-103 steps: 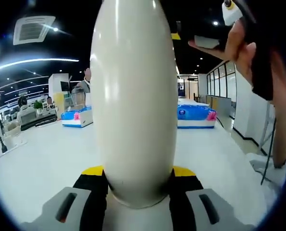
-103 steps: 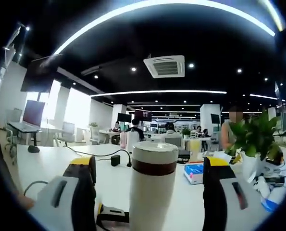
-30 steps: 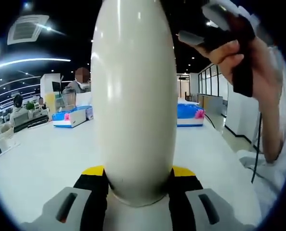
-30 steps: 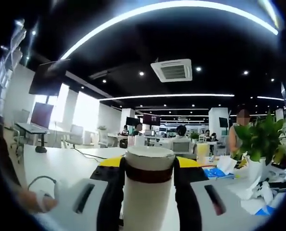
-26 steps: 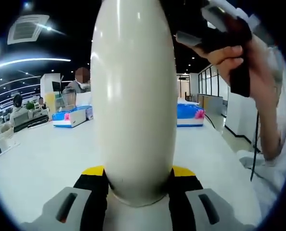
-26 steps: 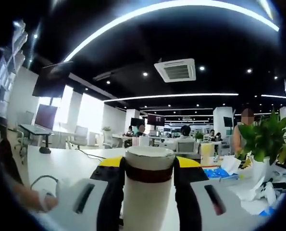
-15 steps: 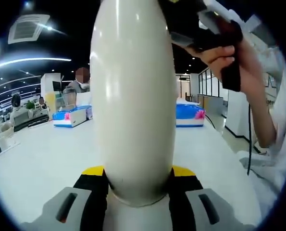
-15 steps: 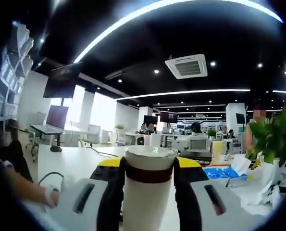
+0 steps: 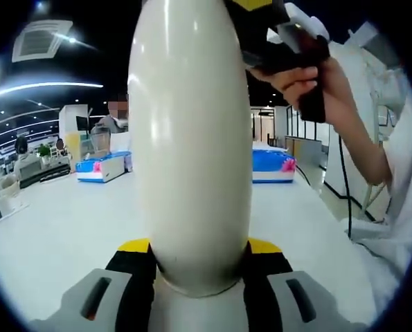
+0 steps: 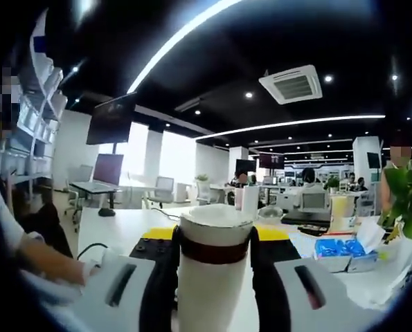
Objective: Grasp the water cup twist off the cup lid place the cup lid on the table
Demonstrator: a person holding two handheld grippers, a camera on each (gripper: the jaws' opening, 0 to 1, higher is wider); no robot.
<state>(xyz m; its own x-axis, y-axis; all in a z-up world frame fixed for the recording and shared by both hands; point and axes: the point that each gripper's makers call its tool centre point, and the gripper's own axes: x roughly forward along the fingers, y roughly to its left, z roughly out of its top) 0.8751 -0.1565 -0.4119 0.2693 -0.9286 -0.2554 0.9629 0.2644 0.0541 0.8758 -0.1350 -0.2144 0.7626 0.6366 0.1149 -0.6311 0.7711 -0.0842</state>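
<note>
Left gripper view: nearest the lens, the left gripper (image 9: 199,266) is clamped on the lower body of the water cup (image 9: 190,138), a cream bottle held upright between the yellow-tipped jaws, exactly as in the earlier frames. Above and to the right, the person's hand (image 9: 304,81) grips the right gripper's handle at the cup's top; over the last seconds this hand has come in closer to the cup. Beyond lies the white table (image 9: 60,228) with blue packets (image 9: 269,164).

Right gripper view: the right gripper (image 10: 215,242) is closed on the cup lid (image 10: 215,238), at its brown band; 3.4 s ago its jaws stood apart on either side. The background has swung sideways since then, and a potted plant (image 10: 408,200) now sits at the right edge.
</note>
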